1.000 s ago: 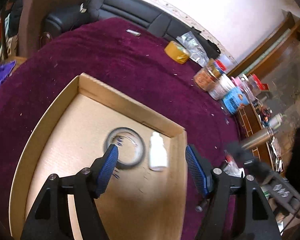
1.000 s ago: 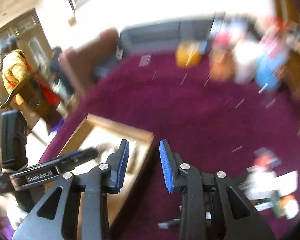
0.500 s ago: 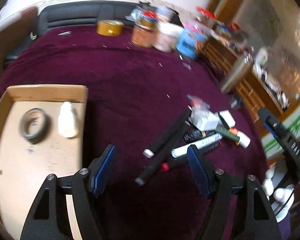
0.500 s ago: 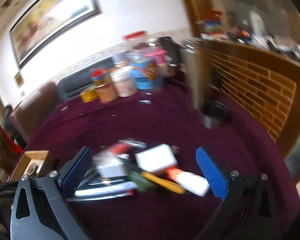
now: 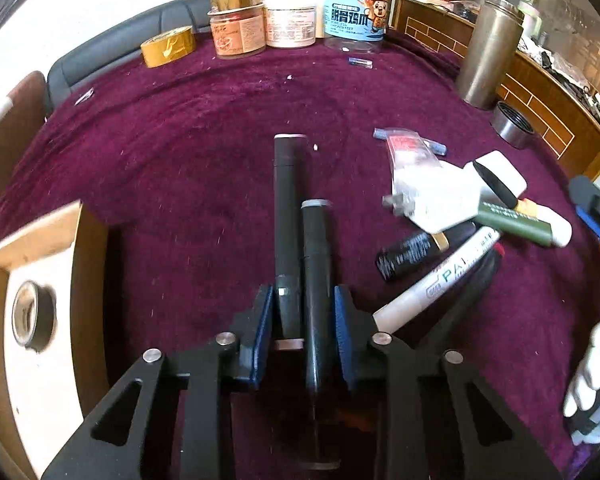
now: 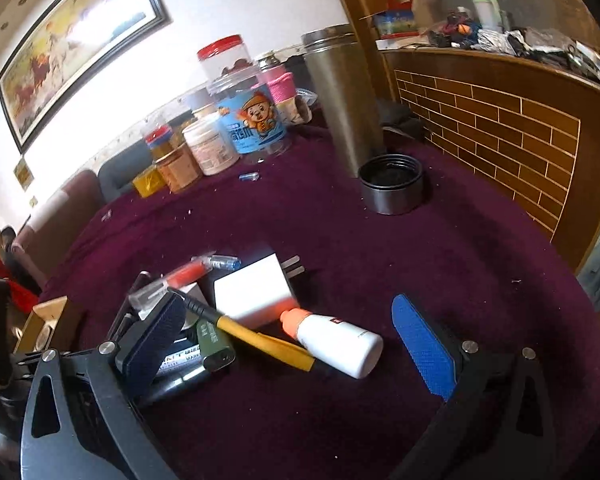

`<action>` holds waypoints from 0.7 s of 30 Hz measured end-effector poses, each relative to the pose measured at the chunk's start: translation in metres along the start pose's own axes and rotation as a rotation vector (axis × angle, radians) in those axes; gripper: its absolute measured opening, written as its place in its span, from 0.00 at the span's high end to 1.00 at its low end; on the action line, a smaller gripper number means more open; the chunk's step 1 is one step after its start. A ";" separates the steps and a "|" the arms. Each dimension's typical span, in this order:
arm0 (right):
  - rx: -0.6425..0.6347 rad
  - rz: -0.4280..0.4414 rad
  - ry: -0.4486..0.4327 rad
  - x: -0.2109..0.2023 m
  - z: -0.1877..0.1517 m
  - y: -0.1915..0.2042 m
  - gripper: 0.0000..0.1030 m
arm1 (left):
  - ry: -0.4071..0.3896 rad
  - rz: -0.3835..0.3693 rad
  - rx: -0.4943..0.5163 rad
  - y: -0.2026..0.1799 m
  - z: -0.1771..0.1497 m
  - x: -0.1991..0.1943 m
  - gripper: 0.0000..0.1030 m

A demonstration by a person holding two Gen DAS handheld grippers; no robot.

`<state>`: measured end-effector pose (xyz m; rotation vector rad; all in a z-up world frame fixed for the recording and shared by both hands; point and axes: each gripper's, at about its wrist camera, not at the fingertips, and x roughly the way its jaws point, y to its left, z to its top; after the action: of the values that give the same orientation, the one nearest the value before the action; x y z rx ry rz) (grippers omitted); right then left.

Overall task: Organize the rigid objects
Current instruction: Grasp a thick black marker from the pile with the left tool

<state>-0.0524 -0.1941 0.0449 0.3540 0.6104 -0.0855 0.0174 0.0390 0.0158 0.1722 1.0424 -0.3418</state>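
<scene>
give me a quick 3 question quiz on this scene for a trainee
1. True or false: the left gripper is closed on two black tubes.
2. What lies in the cardboard box? A) tape roll B) marker C) charger
3. What colour is the cap of the white bottle between the right gripper's open jaws?

Key: 1 true; 2 A, the tape roll; 3 orange.
</scene>
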 end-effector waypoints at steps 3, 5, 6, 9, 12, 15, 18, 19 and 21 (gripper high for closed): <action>-0.018 0.005 0.006 0.002 -0.002 0.003 0.00 | 0.005 -0.040 -0.032 0.008 -0.018 -0.013 0.76; -0.019 0.008 0.012 0.003 -0.002 0.003 0.00 | 0.023 -0.073 -0.055 0.006 -0.029 -0.020 0.76; -0.016 0.010 0.016 0.003 -0.003 0.002 0.00 | 0.028 -0.092 -0.063 0.007 -0.036 -0.025 0.76; -0.009 0.012 0.027 0.005 -0.003 0.001 0.00 | 0.013 -0.128 -0.085 0.010 -0.043 -0.033 0.75; -0.007 0.012 0.030 0.006 -0.003 0.001 0.00 | -0.023 -0.151 -0.128 0.019 -0.036 -0.036 0.73; -0.008 0.011 0.039 0.008 -0.003 0.001 0.00 | -0.011 -0.161 -0.159 0.026 -0.029 -0.031 0.73; -0.012 0.011 0.045 0.009 -0.003 0.002 0.00 | -0.024 -0.176 -0.167 0.029 -0.027 -0.031 0.73; -0.013 0.010 0.047 0.010 -0.003 0.003 0.00 | -0.026 -0.165 -0.161 0.029 -0.027 -0.030 0.73; -0.014 0.009 0.049 0.010 -0.003 0.003 0.00 | -0.014 -0.104 -0.129 0.026 -0.026 -0.026 0.73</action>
<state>-0.0455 -0.1898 0.0374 0.3457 0.6574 -0.0635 -0.0066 0.0766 0.0251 -0.0007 1.0579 -0.3677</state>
